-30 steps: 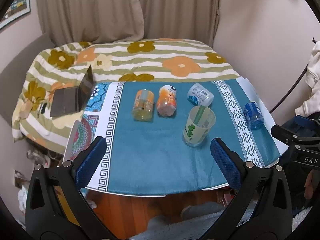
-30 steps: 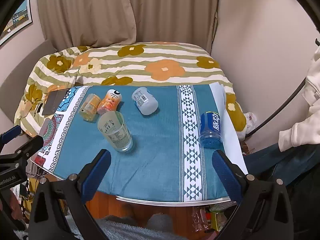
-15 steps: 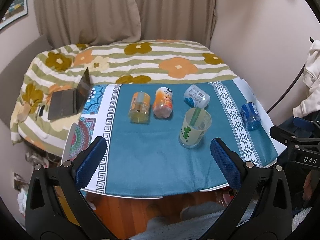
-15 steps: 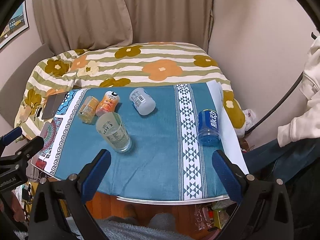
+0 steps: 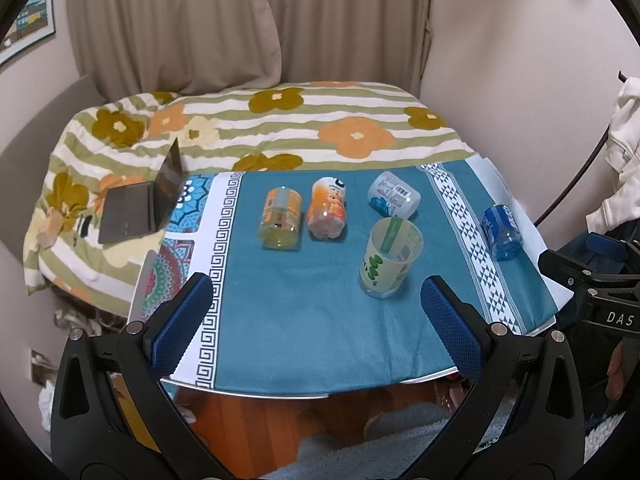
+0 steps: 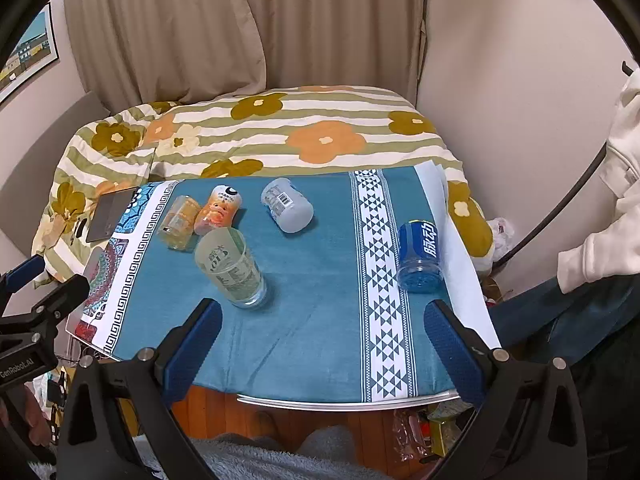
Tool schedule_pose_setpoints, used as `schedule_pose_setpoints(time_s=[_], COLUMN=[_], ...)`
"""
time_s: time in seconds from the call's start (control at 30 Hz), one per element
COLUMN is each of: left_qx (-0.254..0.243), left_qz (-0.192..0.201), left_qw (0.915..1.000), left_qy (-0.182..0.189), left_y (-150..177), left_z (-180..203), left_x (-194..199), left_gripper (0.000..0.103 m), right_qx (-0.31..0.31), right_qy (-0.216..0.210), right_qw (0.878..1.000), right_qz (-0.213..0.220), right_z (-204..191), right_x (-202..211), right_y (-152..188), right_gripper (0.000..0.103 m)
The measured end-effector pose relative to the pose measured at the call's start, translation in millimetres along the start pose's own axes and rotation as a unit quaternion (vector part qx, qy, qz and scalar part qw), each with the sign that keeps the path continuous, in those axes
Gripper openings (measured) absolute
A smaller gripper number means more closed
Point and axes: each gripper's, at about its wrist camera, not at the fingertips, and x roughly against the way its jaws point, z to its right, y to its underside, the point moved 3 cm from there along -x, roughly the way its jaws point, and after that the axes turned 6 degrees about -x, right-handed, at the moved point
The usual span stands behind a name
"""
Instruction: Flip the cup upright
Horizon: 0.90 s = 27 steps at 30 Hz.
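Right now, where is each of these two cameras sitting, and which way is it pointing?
Left wrist: rides the left gripper, near the table's front edge, facing the bed; its open blue fingers frame the upright green-print cup, right gripper at the edge.
Right wrist: rides the right gripper, further right, facing likewise; open fingers, the blue cup close, left gripper at the edge.
Shared: the teal cloth, all five cups.

A teal cloth (image 5: 304, 320) covers the tabletop (image 5: 280, 394). On it, the upright cup (image 5: 390, 258) is the landmark: behind it lie a yellow cup (image 5: 280, 218), an orange cup (image 5: 327, 208) and a white cup (image 5: 394, 200); a blue cup (image 5: 502, 230) lies to its right.
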Motion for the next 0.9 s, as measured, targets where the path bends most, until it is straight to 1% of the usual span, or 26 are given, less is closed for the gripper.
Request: schedule_pose_setpoints(time_s=[0.43, 0.63, 0.9], left_qx=[-0.001, 0.006, 0.007], left_qz=[-0.001, 0.002, 0.002], left_qw=[1.0, 1.0, 0.9999], left_qy=[-0.003, 0.003, -0.008], left_y=[1.3, -1.1, -5.5], left_z=[-3.3, -6.3, -10.2], left_x=[-1.0, -0.7, -5.4], left_gripper=[0.103, 0.103, 0.103], right_qx=[0.003, 0.001, 0.001], right_qy=[0.002, 0.001, -0.001], right_qw=[1.0, 1.0, 1.0], right_qz=[0.0, 0.002, 0.001], right_z=[-3.2, -3.9, -4.9], right_x=[-0.5, -0.7, -3.3], right_y=[-1.0, -2.7, -6.4], right_gripper=[0.101, 0.101, 0.101])
